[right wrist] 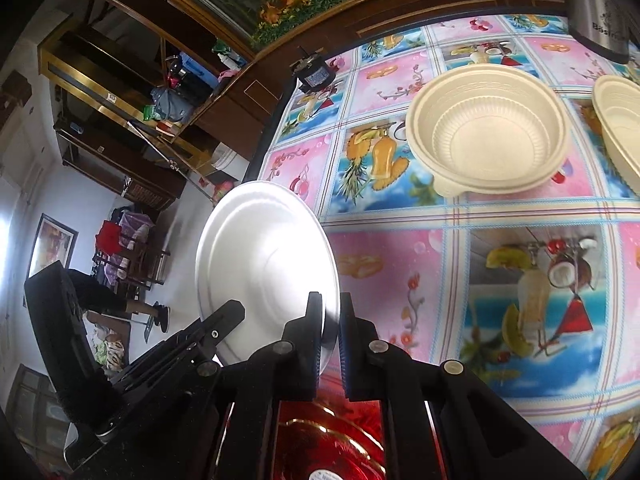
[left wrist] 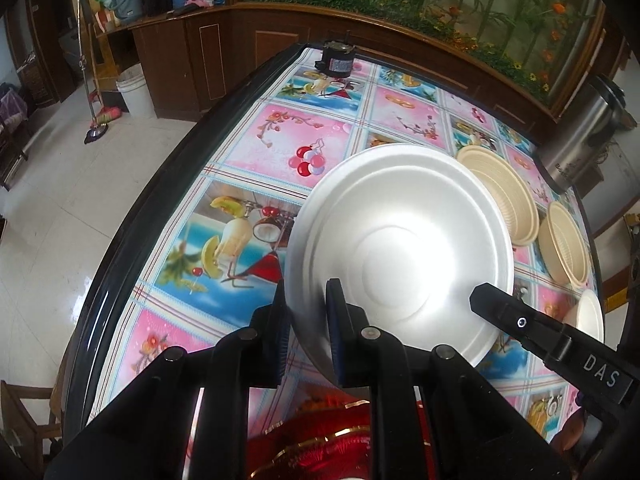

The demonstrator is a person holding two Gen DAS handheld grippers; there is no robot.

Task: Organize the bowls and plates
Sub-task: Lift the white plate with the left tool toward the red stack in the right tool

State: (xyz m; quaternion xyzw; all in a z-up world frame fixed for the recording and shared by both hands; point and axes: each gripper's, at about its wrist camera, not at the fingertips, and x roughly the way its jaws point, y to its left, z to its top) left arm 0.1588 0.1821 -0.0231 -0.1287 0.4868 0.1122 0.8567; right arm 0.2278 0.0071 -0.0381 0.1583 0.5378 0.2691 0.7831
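Left wrist view is showing the left gripper [left wrist: 308, 320] clamping the near-left rim of a white foam plate [left wrist: 400, 248], one blue-padded finger above the rim and one below. The right gripper [left wrist: 484, 300] is entering from the right and is pinching the same plate at its near-right rim. In the right wrist view, the right gripper [right wrist: 331, 320] is closed on the plate's [right wrist: 264, 252] edge, and the left gripper [right wrist: 228, 312] is holding the opposite side. The plate is hanging tilted above the patterned tablecloth [left wrist: 256, 128], clear of the surface. A grip on both sides is probably keeping the thin, flexible foam from bending or slipping during transport.

Two beige ribbed bowls are sitting upright on the far right of the table: the nearer-to-centre bowl [right wrist: 488, 136] and a second bowl [right wrist: 620, 128] just beside it. Another white foam dish [left wrist: 590, 316] is partly visible behind the right gripper. A stainless-steel pot [left wrist: 580, 128] is standing at the far right corner, and a small black motor-like device [left wrist: 336, 60] is resting at the far edge. A red decorated box [right wrist: 332, 440] is lying directly below both grippers.

The plate appears to be in transit toward a stacking location; which one cannot be determined.
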